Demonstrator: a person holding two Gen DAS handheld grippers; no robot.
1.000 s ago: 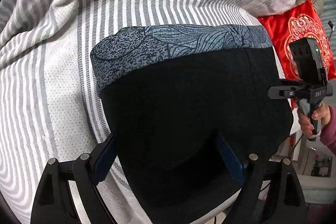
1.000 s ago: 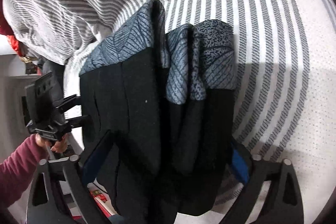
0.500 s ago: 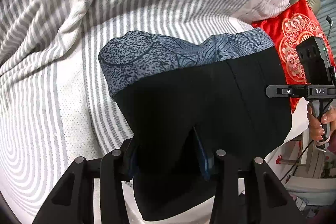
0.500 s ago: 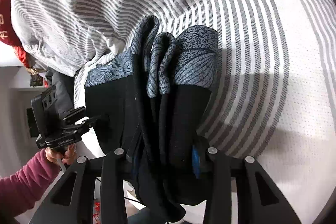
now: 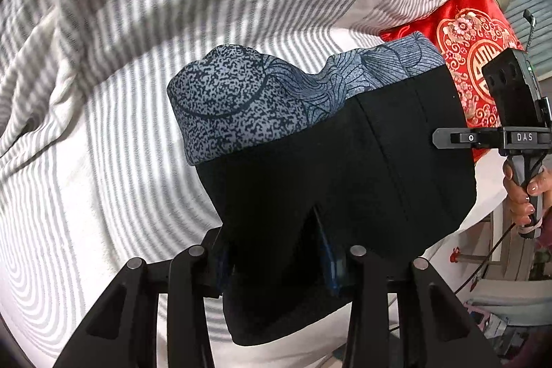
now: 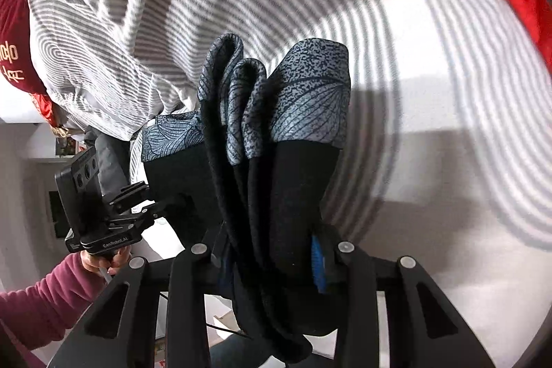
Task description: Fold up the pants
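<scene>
Striped bedding (image 5: pixel 103 161), one pants (image 5: pixel 327 168) (bunched), two tools (image 5: pixel 276 250) (image 6: pixel 272 250) clamped on it.

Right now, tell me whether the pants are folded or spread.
Folded: the black pants hang in doubled layers, gripped by both tools.

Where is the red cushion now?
In the left wrist view the red cushion lies at upper right on the striped sheet, just behind the pants.
</scene>
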